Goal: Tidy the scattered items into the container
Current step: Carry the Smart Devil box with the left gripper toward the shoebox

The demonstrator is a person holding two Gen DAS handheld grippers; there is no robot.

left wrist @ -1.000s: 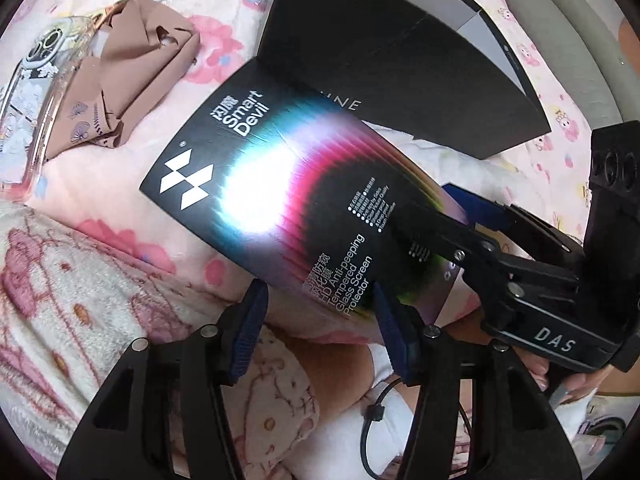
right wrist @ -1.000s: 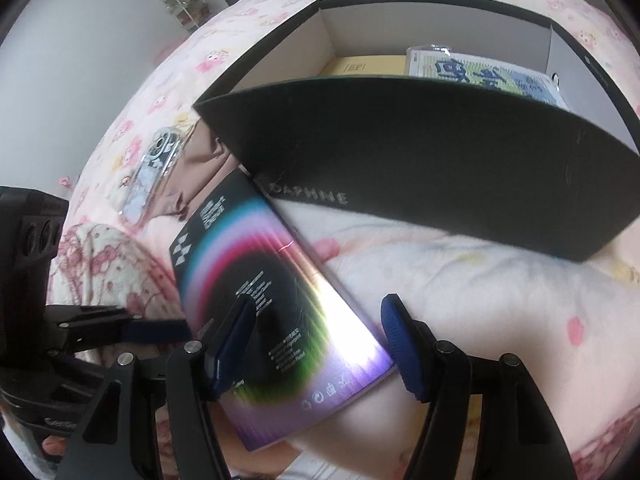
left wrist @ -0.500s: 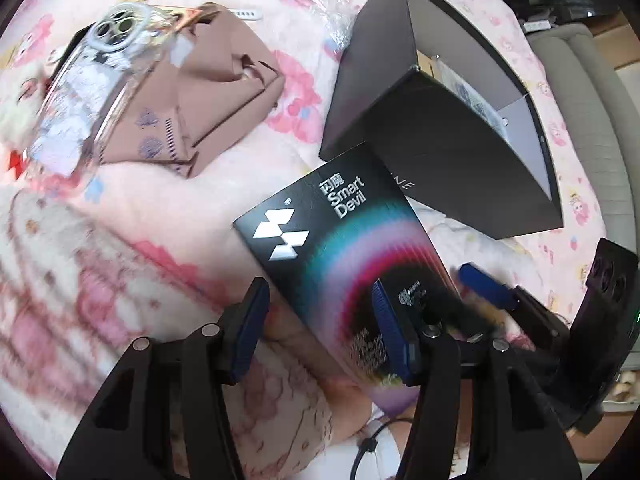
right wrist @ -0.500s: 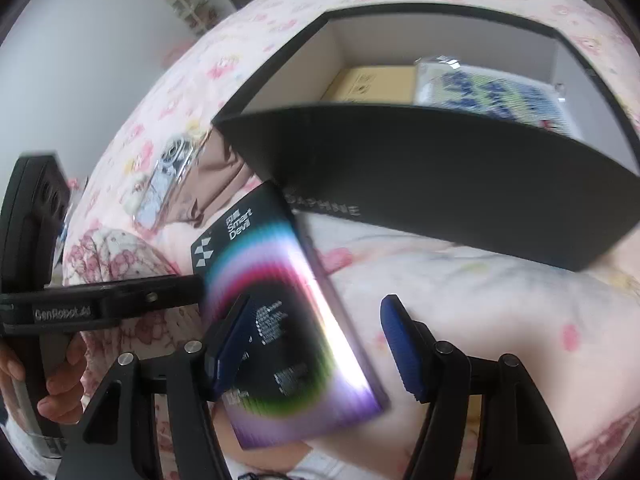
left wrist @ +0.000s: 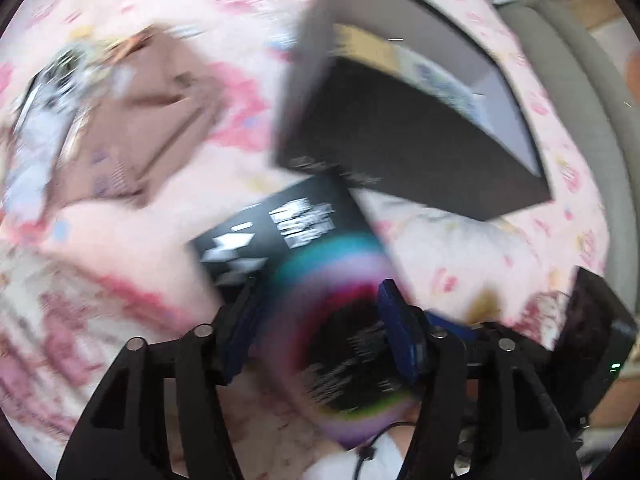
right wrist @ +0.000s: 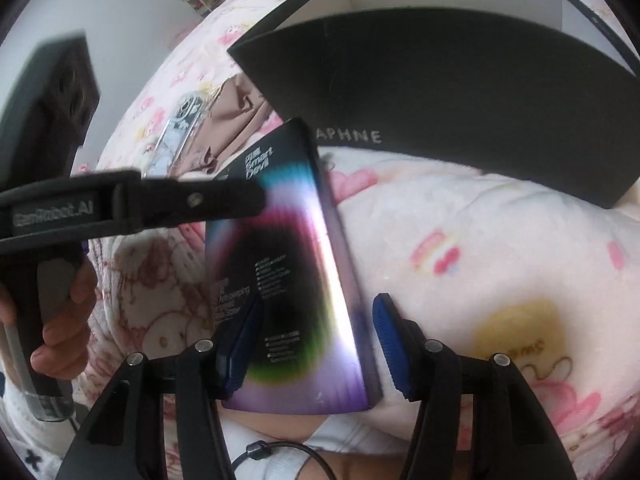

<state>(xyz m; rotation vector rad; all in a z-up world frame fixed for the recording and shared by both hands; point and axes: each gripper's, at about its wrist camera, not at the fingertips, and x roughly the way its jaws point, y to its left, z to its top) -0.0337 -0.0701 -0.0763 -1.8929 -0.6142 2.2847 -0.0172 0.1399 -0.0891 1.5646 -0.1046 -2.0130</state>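
Observation:
The black screen-protector box (right wrist: 288,280) with a rainbow print lies tilted on the pink blanket, near the black open container (right wrist: 460,112). Its near end sits between the fingers of my right gripper (right wrist: 316,344), whose jaws are closing; the left pad overlaps the box and a thin gap shows at the right pad. In the blurred left wrist view the box (left wrist: 312,272) lies between the fingers of my left gripper (left wrist: 320,324), whose jaws are opening without pressing on it. One left gripper finger (right wrist: 200,204) reaches across the box's far left corner.
The container (left wrist: 420,152) holds a yellow box (left wrist: 360,48) and a printed packet (left wrist: 440,76). A brown pouch (left wrist: 140,120) and a clear phone case (left wrist: 44,112) lie to its left. A grey cushion (left wrist: 580,120) borders the right. A hand (right wrist: 60,320) grips the left handle.
The right gripper's jaws have narrowed around the box's near end. The left gripper has swung over, so the box now lies between its fingers, and its finger reaches the box's far corner.

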